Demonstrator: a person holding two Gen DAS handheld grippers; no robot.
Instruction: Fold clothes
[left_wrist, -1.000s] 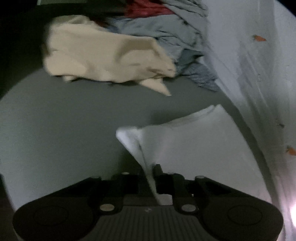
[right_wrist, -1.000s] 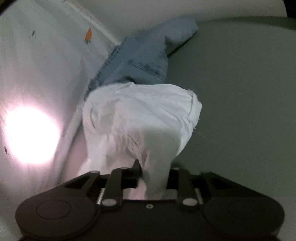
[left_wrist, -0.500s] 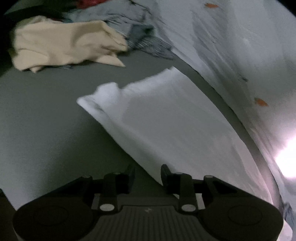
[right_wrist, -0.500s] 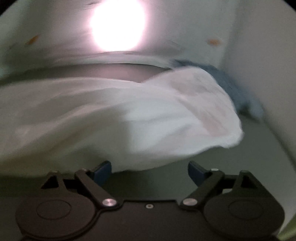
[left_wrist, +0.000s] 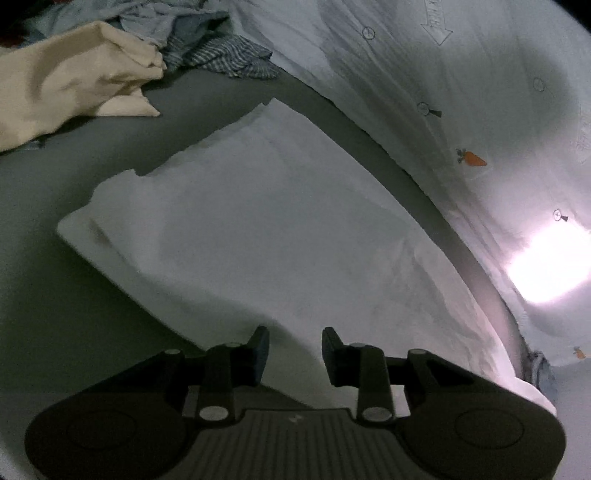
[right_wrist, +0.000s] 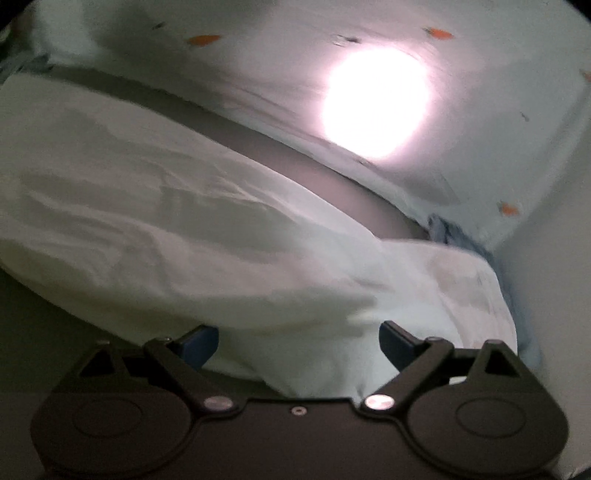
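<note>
Two hand-held grippers, both let go of the white garment (left_wrist: 258, 229), which lies folded flat on the grey table (left_wrist: 55, 295). Left of the garment: a cream cloth (left_wrist: 70, 81) with a heap of blue and striped clothes (left_wrist: 221, 55) behind it, well apart from it. The left hand-held gripper (left_wrist: 294, 345) sits at the garment's near edge, jaws narrowly parted after just opening, pads not pressing the cloth. Right of the garment: a pale carrot-print sheet (left_wrist: 472, 110) with a bright glare spot. The right hand-held gripper (right_wrist: 298, 338) has just spread wide; the garment's bunched end (right_wrist: 258, 266) lies loose between its jaws. Blue denim (right_wrist: 461, 236) peeks out beyond that end.
</note>
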